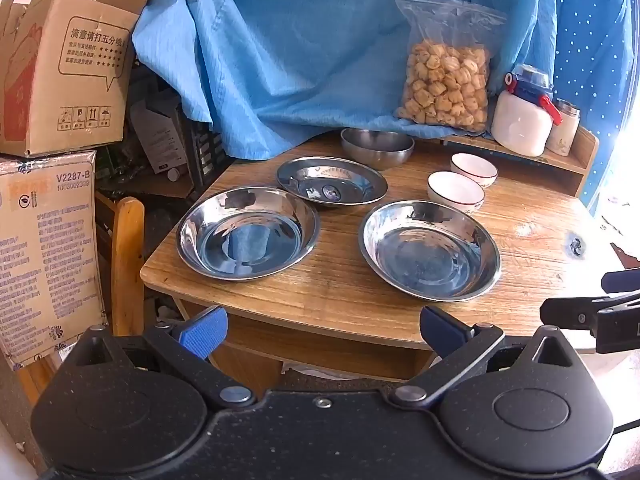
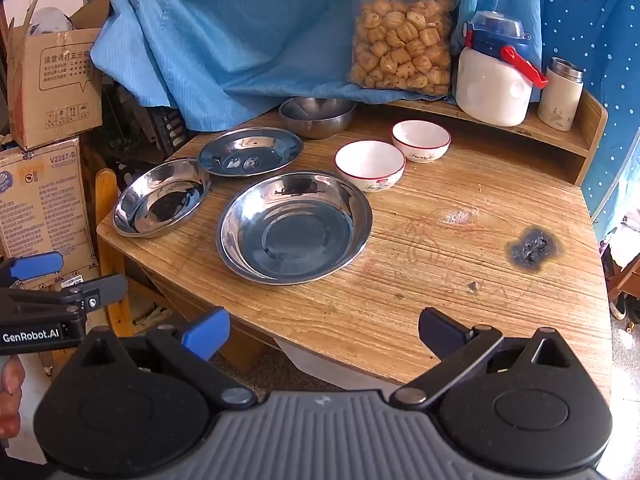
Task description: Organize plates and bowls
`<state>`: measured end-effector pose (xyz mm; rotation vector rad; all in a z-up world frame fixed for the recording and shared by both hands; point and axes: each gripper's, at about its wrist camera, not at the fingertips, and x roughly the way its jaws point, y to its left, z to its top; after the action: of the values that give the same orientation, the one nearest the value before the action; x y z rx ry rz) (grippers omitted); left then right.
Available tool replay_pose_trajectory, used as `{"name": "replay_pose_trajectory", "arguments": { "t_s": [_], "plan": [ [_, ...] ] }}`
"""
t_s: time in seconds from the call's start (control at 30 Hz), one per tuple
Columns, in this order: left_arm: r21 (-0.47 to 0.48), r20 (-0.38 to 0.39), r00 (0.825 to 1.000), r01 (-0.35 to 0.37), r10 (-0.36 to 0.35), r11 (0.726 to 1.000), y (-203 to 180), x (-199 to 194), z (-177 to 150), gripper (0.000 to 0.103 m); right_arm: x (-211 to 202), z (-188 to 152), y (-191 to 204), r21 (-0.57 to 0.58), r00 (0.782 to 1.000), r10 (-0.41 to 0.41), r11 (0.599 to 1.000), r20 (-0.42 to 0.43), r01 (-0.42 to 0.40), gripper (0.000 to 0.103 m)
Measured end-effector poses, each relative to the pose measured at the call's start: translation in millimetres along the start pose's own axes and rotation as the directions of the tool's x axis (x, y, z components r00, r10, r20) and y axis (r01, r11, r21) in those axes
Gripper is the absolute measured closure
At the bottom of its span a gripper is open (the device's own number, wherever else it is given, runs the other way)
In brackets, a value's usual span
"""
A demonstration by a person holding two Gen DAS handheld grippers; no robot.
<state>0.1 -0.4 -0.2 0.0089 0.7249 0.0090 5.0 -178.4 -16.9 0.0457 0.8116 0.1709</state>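
Steel and white ceramic are spread loose over the wooden tabletop (image 2: 440,240), nothing stacked yet. Nearest, the left hand-held gripper (image 1: 322,330) and the right hand-held gripper (image 2: 322,332) hover before the near edge, each with its jaws wide apart and empty.

Just beyond them sits the near-right steel plate (image 2: 294,228), mouth up. To its left the left steel plate (image 2: 160,198) rests close to the tabletop's left edge. Behind both lies the far steel plate (image 2: 250,151), and farther still the steel bowl (image 2: 317,117) against the blue cloth (image 2: 240,20). Two white bowls (image 2: 370,164) sit right of the plates, nearly touching.

All are round, so none has a long axis; every one opens upward.

The likely trouble: thin, slick steel rims may slip from the pads, and a nudge could send the left plate off the edge. Ceramic bowls could chip if knocked together.
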Motion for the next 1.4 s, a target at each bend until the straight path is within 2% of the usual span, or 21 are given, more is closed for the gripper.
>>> {"name": "replay_pose_trajectory", "arguments": {
  "t_s": [1.4],
  "plan": [
    [-0.002,-0.006,1.0,0.004,-0.004,1.0,-1.9,3.8,1.5,0.001,-3.7,0.5,-3.2,0.0,1.0,0.01,1.0,0.006,-0.01,0.0]
  ]
}}
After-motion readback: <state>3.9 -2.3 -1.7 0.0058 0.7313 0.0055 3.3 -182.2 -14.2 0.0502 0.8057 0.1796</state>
